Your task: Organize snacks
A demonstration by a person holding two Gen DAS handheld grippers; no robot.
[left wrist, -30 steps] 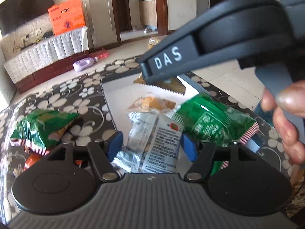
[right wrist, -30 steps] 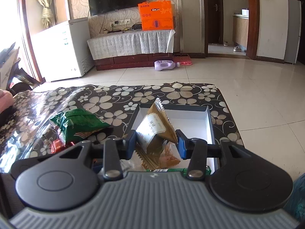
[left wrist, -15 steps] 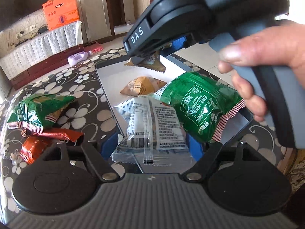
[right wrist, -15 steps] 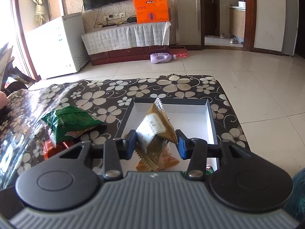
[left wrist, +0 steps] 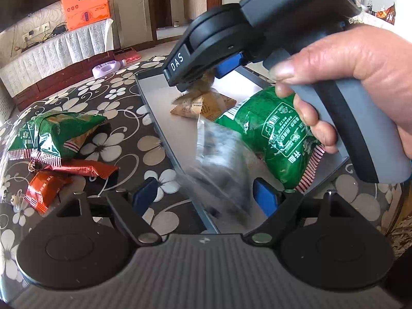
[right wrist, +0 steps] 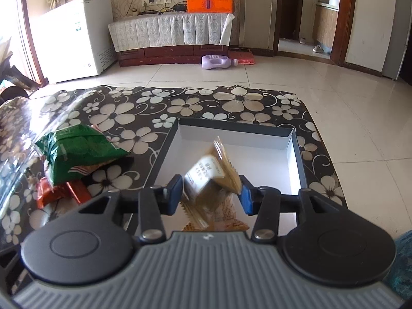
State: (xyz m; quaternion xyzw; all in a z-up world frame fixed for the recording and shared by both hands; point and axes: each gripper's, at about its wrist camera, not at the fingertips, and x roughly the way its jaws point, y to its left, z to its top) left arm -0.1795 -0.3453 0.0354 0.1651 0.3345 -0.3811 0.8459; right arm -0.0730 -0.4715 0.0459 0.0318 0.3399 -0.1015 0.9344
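Observation:
In the left wrist view my left gripper point(left wrist: 204, 195) hangs over the near corner of the white box point(left wrist: 164, 108), jaws opening. A clear snack packet point(left wrist: 219, 159) is blurred between the pads and touches neither. A green packet point(left wrist: 278, 134) and a tan packet point(left wrist: 203, 105) lie in the box. A hand holds my right gripper point(left wrist: 203, 77) above the tan packet. In the right wrist view my right gripper point(right wrist: 209, 195) is opening too, with a blurred tan packet point(right wrist: 211, 177) tilting loose between its pads over the white box point(right wrist: 296, 154).
On the flowered tablecloth point(left wrist: 110, 103) left of the box lie a green packet point(left wrist: 54, 131) and red packets point(left wrist: 46, 188). They show in the right wrist view too, as a green packet point(right wrist: 77, 152) and red packets point(right wrist: 59, 193). Beyond the table's far edge point(right wrist: 200, 87) is tiled floor.
Both grippers' jaws have widened. The clear packet has left the left pads and blurs downward into the box. The tan packet has tipped loose between the right pads. The right gripper moved lower over the box.

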